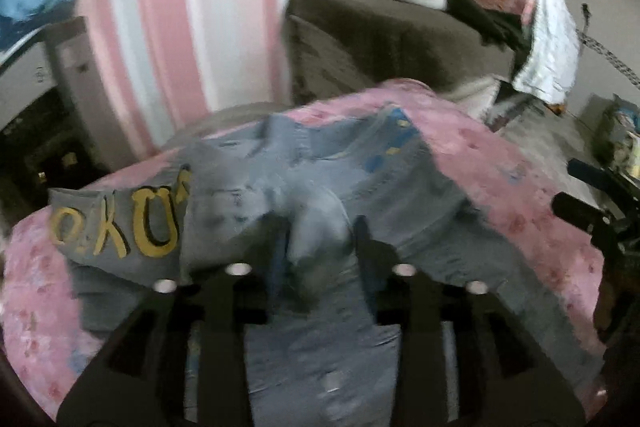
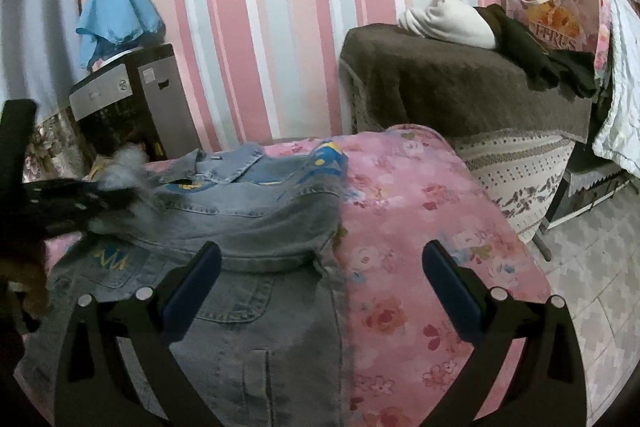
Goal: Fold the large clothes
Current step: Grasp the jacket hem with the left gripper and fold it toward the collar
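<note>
Both jaws parted and empty, one denim jacket (image 2: 256, 227), one floral bedspread (image 2: 420, 247)

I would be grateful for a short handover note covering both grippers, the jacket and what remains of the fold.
Left gripper: fingers apart around a raised fold of the denim jacket; whether the pads press it is unclear through the blur.
Right gripper: open, empty, over the jacket's edge and the pink floral cover.
Done: jacket lies on the cover, partly gathered.
Left: flatten it and finish the folds.
</note>
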Demonstrator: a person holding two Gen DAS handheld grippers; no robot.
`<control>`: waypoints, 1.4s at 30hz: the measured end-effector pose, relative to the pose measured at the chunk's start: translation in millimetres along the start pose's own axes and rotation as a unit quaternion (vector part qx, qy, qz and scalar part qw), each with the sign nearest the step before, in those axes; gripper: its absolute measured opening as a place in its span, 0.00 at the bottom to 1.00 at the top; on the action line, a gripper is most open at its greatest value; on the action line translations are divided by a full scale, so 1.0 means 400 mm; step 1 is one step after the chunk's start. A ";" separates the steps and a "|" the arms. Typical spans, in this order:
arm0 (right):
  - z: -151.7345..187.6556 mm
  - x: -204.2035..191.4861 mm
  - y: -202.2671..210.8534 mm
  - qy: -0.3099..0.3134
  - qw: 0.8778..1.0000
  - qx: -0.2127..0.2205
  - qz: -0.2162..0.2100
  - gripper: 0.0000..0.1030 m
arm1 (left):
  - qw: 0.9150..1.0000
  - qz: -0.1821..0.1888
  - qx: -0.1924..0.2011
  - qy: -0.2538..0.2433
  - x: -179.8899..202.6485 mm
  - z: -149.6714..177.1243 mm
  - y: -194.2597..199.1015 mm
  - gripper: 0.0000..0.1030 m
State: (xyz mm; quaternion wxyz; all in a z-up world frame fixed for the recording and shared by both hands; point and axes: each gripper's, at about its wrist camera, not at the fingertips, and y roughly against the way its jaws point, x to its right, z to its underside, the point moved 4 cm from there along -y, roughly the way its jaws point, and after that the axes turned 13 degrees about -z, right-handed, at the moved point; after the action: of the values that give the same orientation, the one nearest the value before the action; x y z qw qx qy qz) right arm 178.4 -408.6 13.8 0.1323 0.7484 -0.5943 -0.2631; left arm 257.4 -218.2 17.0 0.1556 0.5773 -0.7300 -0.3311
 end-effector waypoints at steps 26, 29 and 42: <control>-0.054 -0.177 -0.012 0.084 0.996 -0.025 -0.030 0.98 | 0.985 -0.129 0.018 0.115 -0.468 0.227 0.119 0.97; -0.090 -0.185 0.005 0.088 0.995 -0.023 -0.032 0.98 | 0.982 -0.144 0.017 0.118 -0.503 0.221 0.107 0.97; -0.147 -0.224 -0.192 0.074 0.991 -0.074 -0.083 0.98 | 0.974 -0.172 0.007 0.144 -0.632 0.150 0.057 0.97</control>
State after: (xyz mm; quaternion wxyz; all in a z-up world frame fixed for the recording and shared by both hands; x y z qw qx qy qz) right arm 259.8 -309.4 44.4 0.2091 0.8004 -0.4977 -0.2605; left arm 275.9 41.7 27.2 0.1955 0.7369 -0.5920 -0.2611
